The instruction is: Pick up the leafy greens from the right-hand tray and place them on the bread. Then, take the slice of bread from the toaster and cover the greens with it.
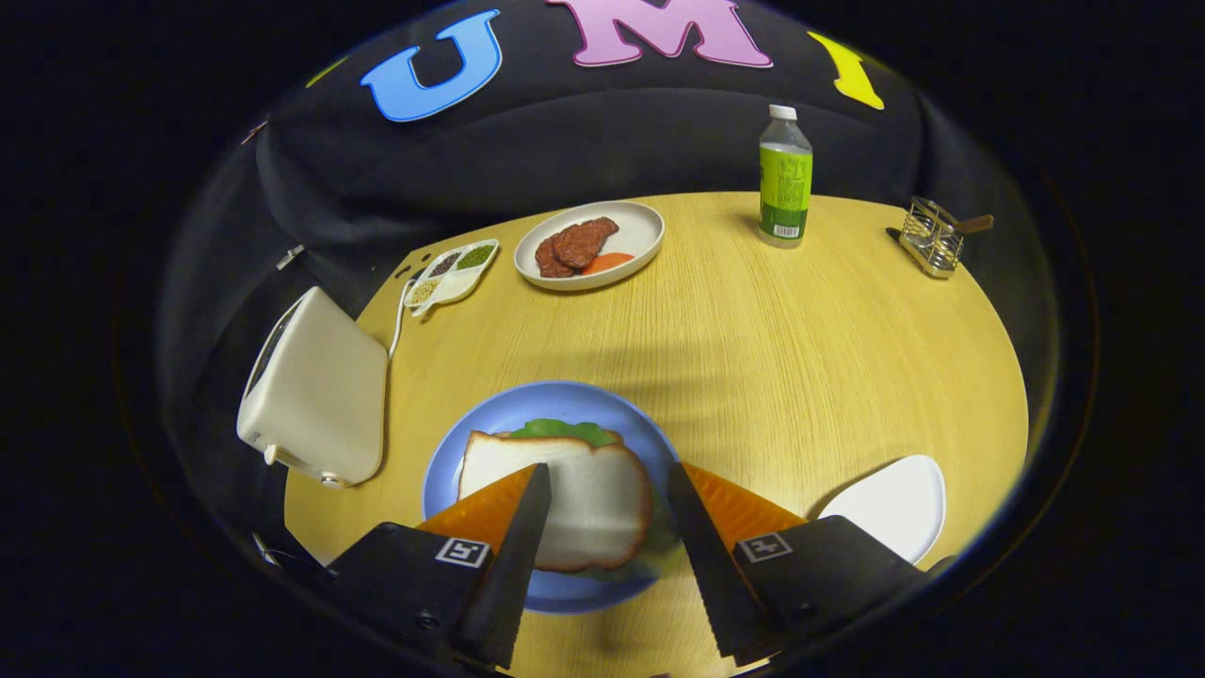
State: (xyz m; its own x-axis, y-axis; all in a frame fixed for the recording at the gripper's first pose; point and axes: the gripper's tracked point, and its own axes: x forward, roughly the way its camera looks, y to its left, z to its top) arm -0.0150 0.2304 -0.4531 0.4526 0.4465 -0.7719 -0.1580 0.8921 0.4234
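A slice of bread (574, 499) lies flat over leafy greens (565, 431) on a blue plate (490, 414), directly between the wide-open, empty gripper (602, 504) fingers, its long side running crosswise from finger to finger.

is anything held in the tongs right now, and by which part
Nothing is held. The tongs stand open, one finger either side of the bread slice, which lies on the greens on the blue plate; neither finger presses it.
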